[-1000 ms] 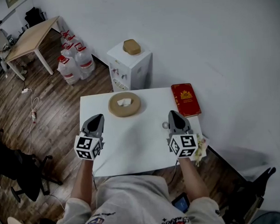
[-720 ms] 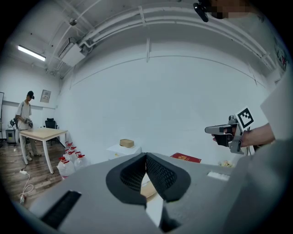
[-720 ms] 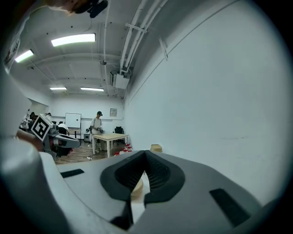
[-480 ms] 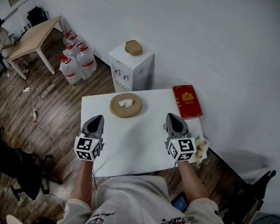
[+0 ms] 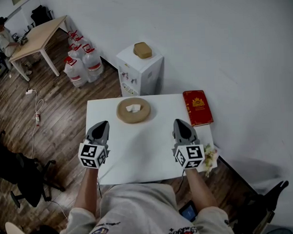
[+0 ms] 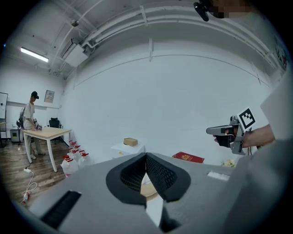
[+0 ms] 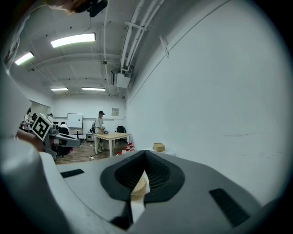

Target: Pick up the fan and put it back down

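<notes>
Fan task: both grippers closed on nothing above the white table (image 5: 138,155).
Left gripper (image 5: 102,125) and right gripper (image 5: 180,122) hover, jaws together, empty. The likeliest fan, a pale flowery thing (image 5: 209,155), lies at the table's right edge just beside the right gripper; this fits either awaiting lifting or already set back. The gripper views show the jaw tips meeting; the head view shows the flowery thing, which the right gripper view misses.

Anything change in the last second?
Barely. The right claw edged slightly left over the table; the head camera drifted a little too. Nothing was gripped or released. Both claws stayed shut and empty. The left claw, disc and book are as they were.
</notes>
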Tool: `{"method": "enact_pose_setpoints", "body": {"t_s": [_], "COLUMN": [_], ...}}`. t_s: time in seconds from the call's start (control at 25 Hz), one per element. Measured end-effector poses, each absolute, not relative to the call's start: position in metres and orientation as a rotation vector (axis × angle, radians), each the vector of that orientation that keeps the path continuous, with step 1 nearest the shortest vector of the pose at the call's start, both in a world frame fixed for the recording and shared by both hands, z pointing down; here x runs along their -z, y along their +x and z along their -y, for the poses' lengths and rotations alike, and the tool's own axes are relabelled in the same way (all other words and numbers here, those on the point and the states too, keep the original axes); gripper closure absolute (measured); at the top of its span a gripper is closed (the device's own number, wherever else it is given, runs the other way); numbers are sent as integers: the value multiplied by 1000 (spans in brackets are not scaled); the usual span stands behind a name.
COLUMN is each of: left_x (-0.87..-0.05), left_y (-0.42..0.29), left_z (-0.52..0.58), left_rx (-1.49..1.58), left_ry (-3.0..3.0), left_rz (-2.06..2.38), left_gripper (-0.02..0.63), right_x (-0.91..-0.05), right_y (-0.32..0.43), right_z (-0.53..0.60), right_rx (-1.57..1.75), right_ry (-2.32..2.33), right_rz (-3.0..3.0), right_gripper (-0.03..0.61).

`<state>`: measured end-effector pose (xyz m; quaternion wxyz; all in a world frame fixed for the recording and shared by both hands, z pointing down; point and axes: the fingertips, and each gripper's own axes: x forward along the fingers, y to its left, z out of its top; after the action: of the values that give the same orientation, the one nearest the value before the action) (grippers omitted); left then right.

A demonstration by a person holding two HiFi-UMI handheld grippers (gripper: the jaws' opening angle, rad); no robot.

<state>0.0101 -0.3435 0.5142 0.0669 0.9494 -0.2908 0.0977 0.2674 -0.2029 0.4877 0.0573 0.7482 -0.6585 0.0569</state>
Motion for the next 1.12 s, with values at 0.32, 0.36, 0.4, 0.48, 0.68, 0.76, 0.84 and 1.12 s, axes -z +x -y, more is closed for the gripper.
{"method": "enact_pose_setpoints", "body": {"t_s": [0.32,0.36,0.4,0.48,0.68,0.76,0.84,1.12], "left_x": [-518,-518,-519,-520,-520,-519,-520,-521], "left_y": [7,7,7,7,5,4,4,1], "left_z": [345,345,345,345,346,345,345,344], "left_rx": [-297,-298,-298,-300,-299,-301,-304,-309], "left_ry": [2858,2857,2856,2856,2853,2850,2848,2843], "left_rz": [881,880,880,879,883,883,882,882], "left_gripper": [609,609,609,609,609,609,609,609], "right_x": [-487,-487,-487,-487,-487,-488,-488,-486], "right_y": [266,267,267,269,269,269,268,266], "right_z": [203,203,203,204,203,203,203,202], "right_rx": [-144,-150,-158,-165,-166,-167,-168,-164], "right_ry": [2279,2284,2289,2296,2294,2291,2289,2288], "right_rz": [1995,1992,1990,1987,1976,1972,1971,1969], "right_gripper": [577,577,577,577,577,577,577,577]}}
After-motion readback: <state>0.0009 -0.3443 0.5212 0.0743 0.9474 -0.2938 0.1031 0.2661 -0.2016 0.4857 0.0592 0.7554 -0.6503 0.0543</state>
